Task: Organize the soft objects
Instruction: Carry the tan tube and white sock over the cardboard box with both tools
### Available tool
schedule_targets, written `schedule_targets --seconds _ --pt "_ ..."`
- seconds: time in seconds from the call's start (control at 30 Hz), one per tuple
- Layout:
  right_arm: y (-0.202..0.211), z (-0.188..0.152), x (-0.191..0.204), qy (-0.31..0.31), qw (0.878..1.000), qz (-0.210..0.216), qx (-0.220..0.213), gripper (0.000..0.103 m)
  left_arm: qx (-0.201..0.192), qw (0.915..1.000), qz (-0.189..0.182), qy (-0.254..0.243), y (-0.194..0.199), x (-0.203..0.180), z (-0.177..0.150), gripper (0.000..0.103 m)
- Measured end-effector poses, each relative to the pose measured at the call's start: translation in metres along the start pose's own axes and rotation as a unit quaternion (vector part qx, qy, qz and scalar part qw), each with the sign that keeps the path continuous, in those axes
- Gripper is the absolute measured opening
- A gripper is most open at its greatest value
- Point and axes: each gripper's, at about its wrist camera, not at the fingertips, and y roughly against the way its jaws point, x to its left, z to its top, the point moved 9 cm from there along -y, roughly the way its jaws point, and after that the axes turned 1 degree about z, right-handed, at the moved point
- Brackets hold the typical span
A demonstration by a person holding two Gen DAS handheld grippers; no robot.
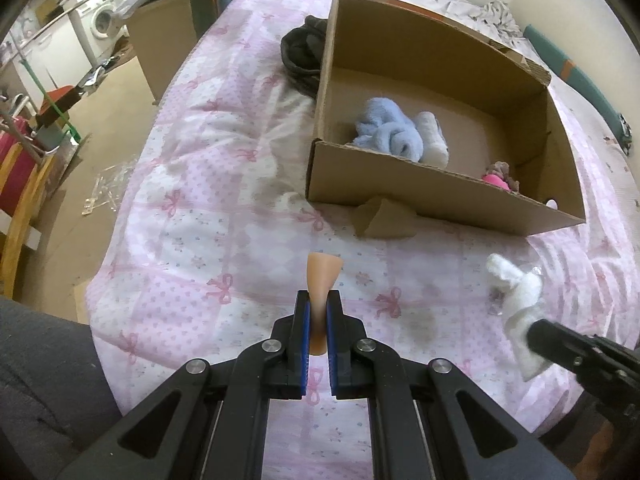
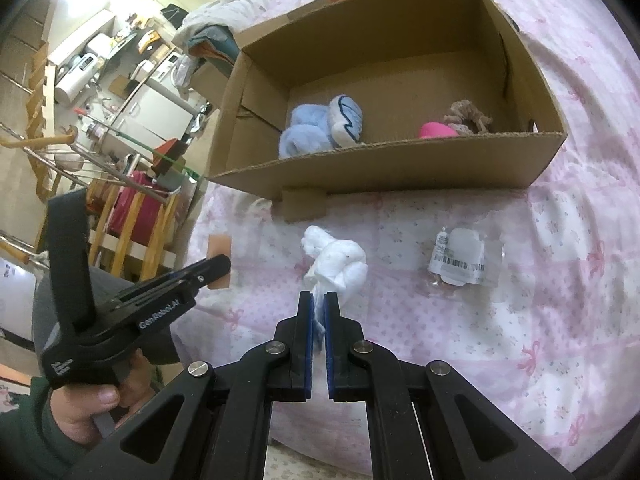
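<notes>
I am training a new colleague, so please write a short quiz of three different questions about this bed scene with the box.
1. True or false: both grippers are empty.
2. What does the right gripper hold: A) white cloth, B) blue plush toy, C) labelled packet?
3. Where does the pink item lie?

Key: 1. False: the left gripper clamps a peach sponge. 2. A. 3. Inside the cardboard box.

A washing machine (image 1: 105,20) stands at upper left; a clear barcoded packet (image 2: 460,261) lies right of centre on the pink bedspread (image 1: 192,184); a wooden rack (image 2: 132,236) at left.
</notes>
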Motion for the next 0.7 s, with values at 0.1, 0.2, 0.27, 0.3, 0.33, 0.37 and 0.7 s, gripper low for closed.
schedule_targets --seconds 0.1,0.2,0.27,0.3,0.33,0.37,0.7 --pt "0.005 0.003 0.004 0.004 1.0 0.011 -0.008 0.007 0.002 1.0 0.005 0.003 -0.003 0.002 0.0 0.007" --pt "0.013 0.007 0.009 0.009 0.999 0.023 -0.023 0.007 -0.001 0.9999 0.007 0.01 -0.002 0.005 0.002 0.007" --pt "0.02 0.012 0.013 0.013 0.999 0.028 -0.039 0.007 -0.009 0.9998 0.002 0.018 0.002 0.006 0.004 0.007" --pt "0.025 0.014 0.015 0.015 0.998 0.029 -0.049 0.007 -0.013 0.9997 -0.001 0.022 0.006 0.006 0.006 0.007" --pt "0.029 0.017 0.016 0.016 0.998 0.031 -0.058 0.007 -0.02 0.9995 -0.005 0.024 0.01 0.005 0.009 0.007" --pt "0.034 0.019 0.017 0.017 0.997 0.033 -0.068 0.007 -0.028 0.9993 -0.008 0.025 0.016 0.005 0.012 0.007" --pt "0.089 0.056 0.034 0.028 0.99 0.051 -0.125 0.007 -0.096 0.9948 -0.026 -0.023 0.066 -0.014 0.072 0.007"
